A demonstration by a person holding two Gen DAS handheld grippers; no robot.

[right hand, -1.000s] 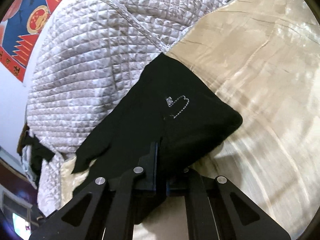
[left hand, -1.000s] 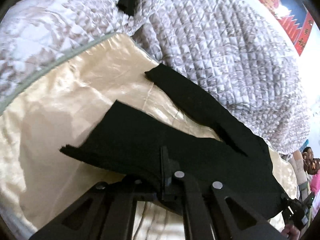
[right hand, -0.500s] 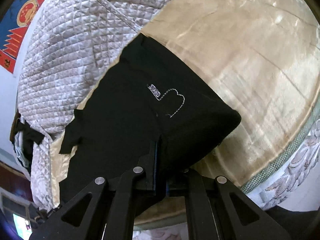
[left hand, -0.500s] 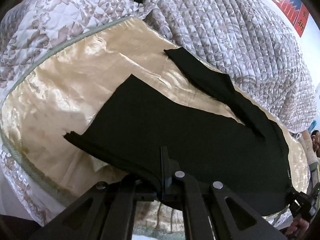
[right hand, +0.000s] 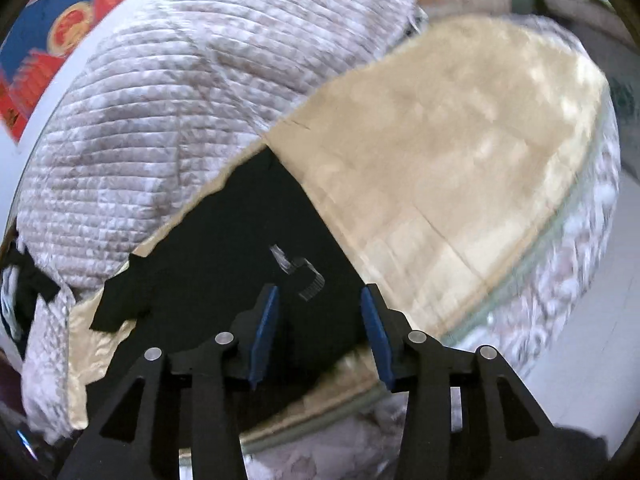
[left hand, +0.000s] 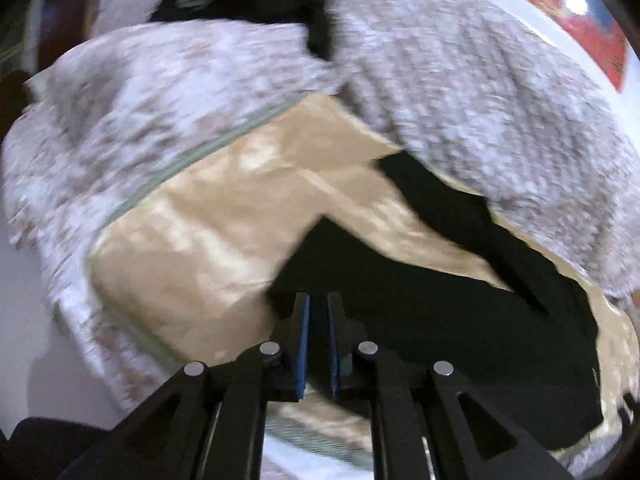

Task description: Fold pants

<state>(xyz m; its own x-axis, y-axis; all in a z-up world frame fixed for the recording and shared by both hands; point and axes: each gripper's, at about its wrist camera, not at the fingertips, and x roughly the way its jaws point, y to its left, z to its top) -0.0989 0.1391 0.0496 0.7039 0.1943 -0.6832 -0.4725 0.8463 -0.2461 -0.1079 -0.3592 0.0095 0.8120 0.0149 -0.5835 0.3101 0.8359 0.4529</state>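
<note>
Black pants (left hand: pixel 420 320) lie spread flat on a shiny gold sheet (left hand: pixel 208 240), legs apart toward the far side. In the right wrist view the pants (right hand: pixel 224 264) show a white stitched mark. My left gripper (left hand: pixel 319 304) hovers over the pants' near edge, jaws slightly apart with a narrow empty gap. My right gripper (right hand: pixel 319 296) is open wide and empty above the pants. Both views are motion-blurred.
A grey quilted blanket (left hand: pixel 480 80) is heaped along the far side of the bed and shows in the right wrist view (right hand: pixel 160 100) too. A floral quilt border (left hand: pixel 120 112) rims the gold sheet (right hand: pixel 460 152). Dark clothes (left hand: pixel 248 0) lie beyond.
Both grippers have let go of the pants and opened, the right one wide. The pants now lie flat on the sheet. Both grippers have pulled back toward the bed's near edge.
</note>
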